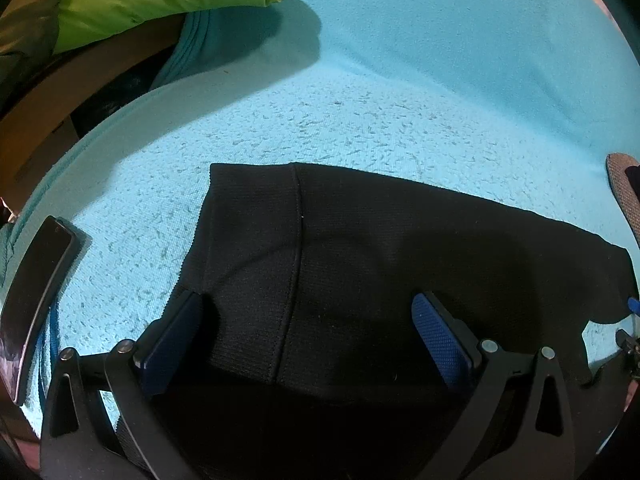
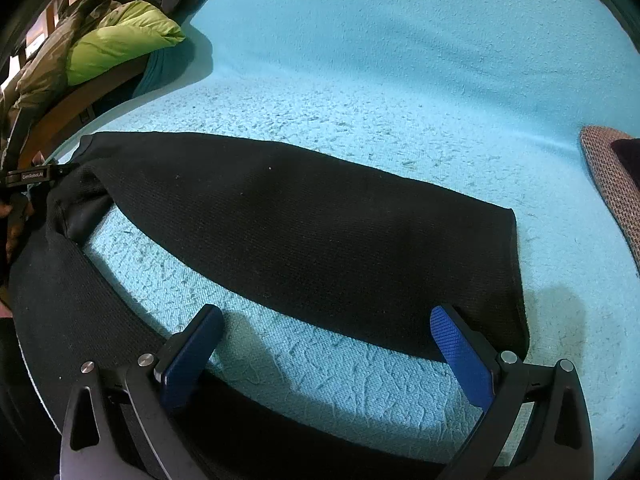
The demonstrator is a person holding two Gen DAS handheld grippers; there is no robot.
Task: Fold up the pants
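Black pants (image 2: 304, 232) lie flat on the turquoise bed cover (image 2: 400, 80), legs splayed in a V. Right tool (image 2: 326, 350) gapes wide, empty, over the cover between the legs; far leg's hem is just ahead-right. Left tool (image 1: 306, 332) also spread wide, empty, over the waist end. Long axis runs left-right, waist nearer the cover's left edge.

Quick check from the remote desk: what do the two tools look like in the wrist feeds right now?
Both match. The left tool and right tool each have black angular linkage arms with silver pivot pins and triangular cut-outs, tipped with flat blue textured pads. In the right wrist view, the other tool's black body carries a small white-lettered label.
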